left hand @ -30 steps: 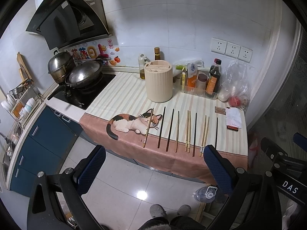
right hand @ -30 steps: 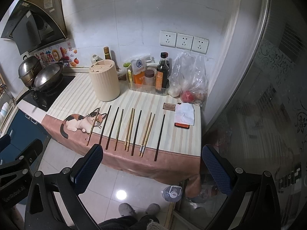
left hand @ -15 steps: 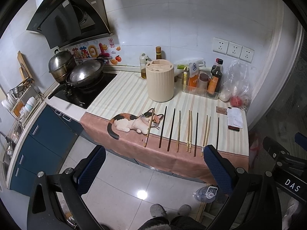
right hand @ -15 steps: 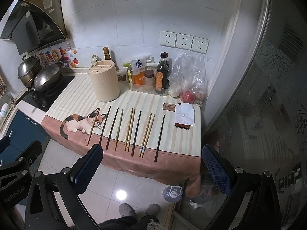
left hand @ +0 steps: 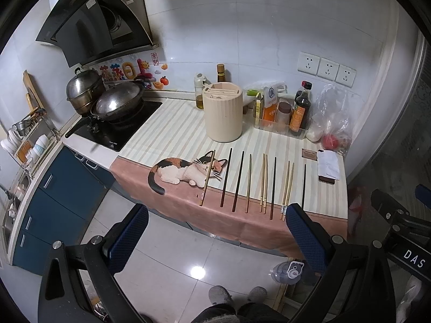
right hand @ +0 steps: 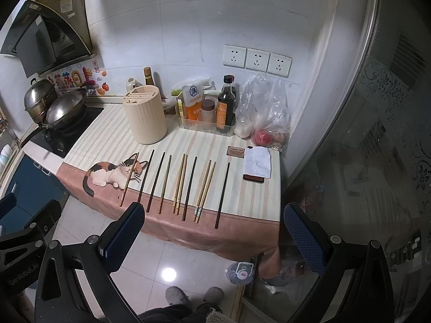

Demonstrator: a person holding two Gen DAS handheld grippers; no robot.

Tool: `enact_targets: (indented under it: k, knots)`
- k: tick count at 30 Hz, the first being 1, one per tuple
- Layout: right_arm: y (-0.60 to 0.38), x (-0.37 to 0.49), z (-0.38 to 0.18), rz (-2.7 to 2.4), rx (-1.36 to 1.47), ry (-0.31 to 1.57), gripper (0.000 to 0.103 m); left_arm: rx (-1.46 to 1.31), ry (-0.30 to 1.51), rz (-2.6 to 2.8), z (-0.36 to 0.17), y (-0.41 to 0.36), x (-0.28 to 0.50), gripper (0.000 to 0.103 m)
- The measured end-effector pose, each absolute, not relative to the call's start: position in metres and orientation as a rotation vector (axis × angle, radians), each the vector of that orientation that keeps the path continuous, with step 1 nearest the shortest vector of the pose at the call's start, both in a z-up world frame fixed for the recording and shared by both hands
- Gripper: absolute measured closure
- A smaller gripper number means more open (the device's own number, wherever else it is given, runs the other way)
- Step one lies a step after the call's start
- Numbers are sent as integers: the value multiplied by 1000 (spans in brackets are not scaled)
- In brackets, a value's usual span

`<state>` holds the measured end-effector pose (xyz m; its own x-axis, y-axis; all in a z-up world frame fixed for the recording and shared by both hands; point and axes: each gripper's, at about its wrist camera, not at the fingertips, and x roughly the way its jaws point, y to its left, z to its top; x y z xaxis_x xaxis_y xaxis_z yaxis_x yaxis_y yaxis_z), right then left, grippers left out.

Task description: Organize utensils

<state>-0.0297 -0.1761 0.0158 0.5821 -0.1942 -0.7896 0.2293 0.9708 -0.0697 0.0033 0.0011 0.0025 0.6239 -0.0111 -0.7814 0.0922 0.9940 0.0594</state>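
Moved slightly nearer the chopsticks (left hand: 250,183), laid out for sorting; kept left gripper (left hand: 215,239) and right gripper (right hand: 214,238) wide open, empty.

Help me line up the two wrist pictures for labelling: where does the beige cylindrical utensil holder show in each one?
Left wrist: the beige utensil holder stands just above centre, behind the row of chopsticks.
Right wrist: the holder sits left of centre, at the back left of the chopsticks.
Shared landmark: the cat picture on the cloth, in front of the holder and to its left.
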Motion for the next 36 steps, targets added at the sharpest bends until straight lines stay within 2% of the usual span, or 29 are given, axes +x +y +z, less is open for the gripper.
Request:
enact_targets:
  k: [36]
  knots:
    - [-175,-32,24,-266,66,882,0,98,891,-69,4,-11,12,0]
